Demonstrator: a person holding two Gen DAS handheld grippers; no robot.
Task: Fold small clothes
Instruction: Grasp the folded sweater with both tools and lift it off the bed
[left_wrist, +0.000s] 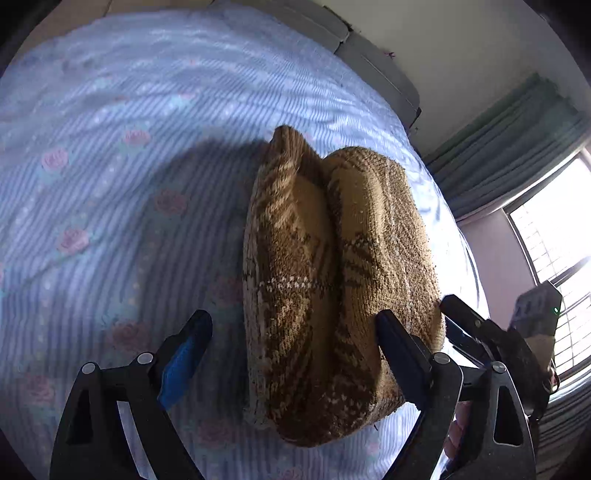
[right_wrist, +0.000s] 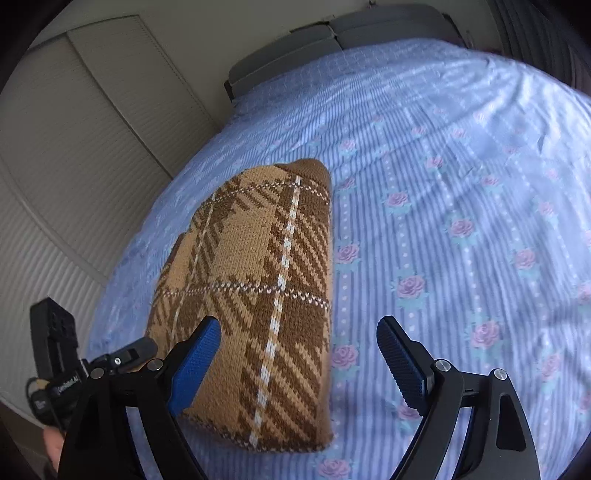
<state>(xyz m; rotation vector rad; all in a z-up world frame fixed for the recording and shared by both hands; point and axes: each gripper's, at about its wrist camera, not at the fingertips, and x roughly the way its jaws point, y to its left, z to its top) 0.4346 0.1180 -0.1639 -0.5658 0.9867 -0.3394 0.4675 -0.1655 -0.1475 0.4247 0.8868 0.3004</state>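
A tan and brown plaid knitted garment (left_wrist: 332, 288) lies folded into a thick bundle on the bed; in the right wrist view (right_wrist: 266, 295) its flat plaid top face shows. My left gripper (left_wrist: 291, 332) is open, its fingers straddling the bundle's near end, the right finger (left_wrist: 399, 347) against the knit. My right gripper (right_wrist: 299, 343) is open and empty above the bundle's right edge, its left finger (right_wrist: 195, 362) over the knit. The right gripper also shows at the right edge of the left wrist view (left_wrist: 480, 332).
The bed has a light blue striped sheet with pink roses (right_wrist: 443, 221). A grey headboard (right_wrist: 332, 40) stands at its far end. A louvred closet door (right_wrist: 74, 147) is on one side, a bright window with green curtains (left_wrist: 517, 155) on the other.
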